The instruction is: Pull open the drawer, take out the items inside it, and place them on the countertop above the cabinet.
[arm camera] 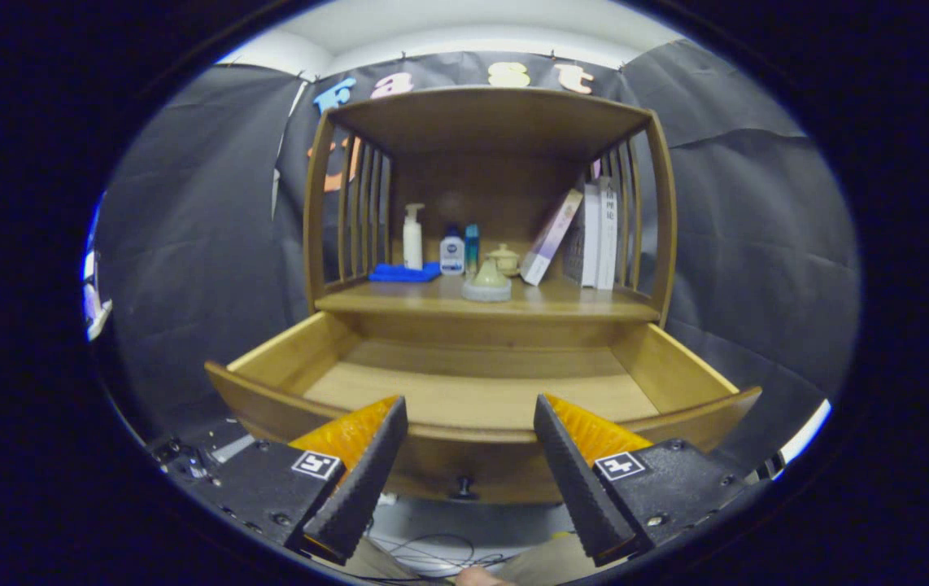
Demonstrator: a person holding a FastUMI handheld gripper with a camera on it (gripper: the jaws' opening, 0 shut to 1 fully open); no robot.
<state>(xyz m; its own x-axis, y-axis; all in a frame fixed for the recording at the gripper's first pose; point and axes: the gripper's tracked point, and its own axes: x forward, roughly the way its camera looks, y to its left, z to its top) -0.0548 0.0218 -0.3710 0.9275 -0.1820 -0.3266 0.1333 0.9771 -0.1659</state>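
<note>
The wooden drawer (481,391) is pulled out toward me, its bare bottom showing no items. A small dark knob (464,488) sits on its front, low between my fingers. My gripper (471,411) is open, with nothing between its dark fingers (367,472), hovering just in front of the drawer's front rim. Beyond the drawer lies the countertop (578,305), where a greenish round lidded piece (487,283) stands near the front edge, with a small pale teapot (505,259) behind it.
On the countertop stand a white pump bottle (413,236), a blue cloth (403,273), a small white bottle (452,251), a teal tube (473,247) and leaning books (586,236). Slatted sides and a top shelf (489,114) enclose it. Cables lie on the floor (440,553).
</note>
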